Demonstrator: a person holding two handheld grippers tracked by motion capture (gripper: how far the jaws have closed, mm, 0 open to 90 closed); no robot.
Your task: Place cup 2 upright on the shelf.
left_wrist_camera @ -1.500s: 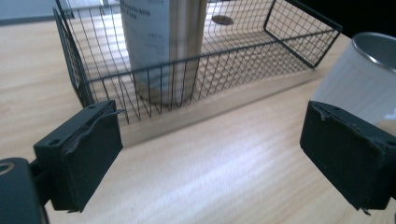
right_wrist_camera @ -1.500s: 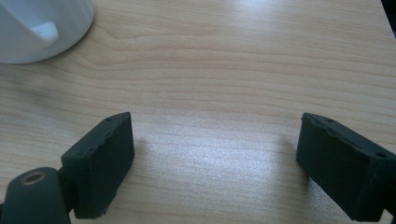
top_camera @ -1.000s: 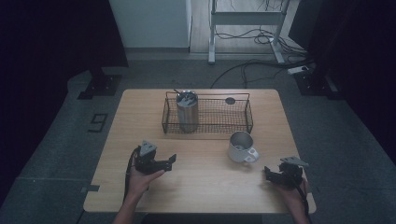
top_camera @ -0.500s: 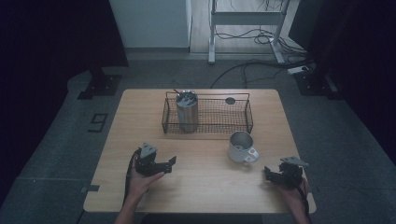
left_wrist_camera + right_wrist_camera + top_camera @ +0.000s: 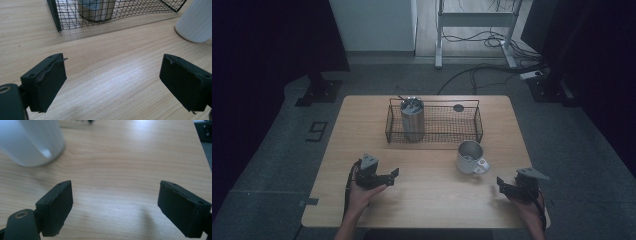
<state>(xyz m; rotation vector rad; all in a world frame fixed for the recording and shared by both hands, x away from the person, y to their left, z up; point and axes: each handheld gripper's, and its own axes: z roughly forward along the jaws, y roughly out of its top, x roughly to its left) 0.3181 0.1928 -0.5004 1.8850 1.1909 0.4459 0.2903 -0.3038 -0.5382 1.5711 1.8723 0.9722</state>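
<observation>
You held both grippers low over the near part of the table [image 5: 432, 210], neither gripping anything: the left gripper [image 5: 388, 176] had its jaws apart with bare wood between them, though they had just been closing a little, and the right gripper [image 5: 504, 186] stood wide apart over bare wood too. The mug [image 5: 470, 157] stood upright between the two, closer to the right one, just in front of the wire basket [image 5: 434, 122], which held a steel tumbler [image 5: 412, 118] at its left end. Judged as the approach step: nothing reached yet. The next move probably called for the right gripper to swing toward the mug and close across its wall or handle; the handle's exact facing was hard to read from above. Open wood lay all round the mug on the near side; the right gripper sat close to the table's right edge, so room was inward.
</observation>
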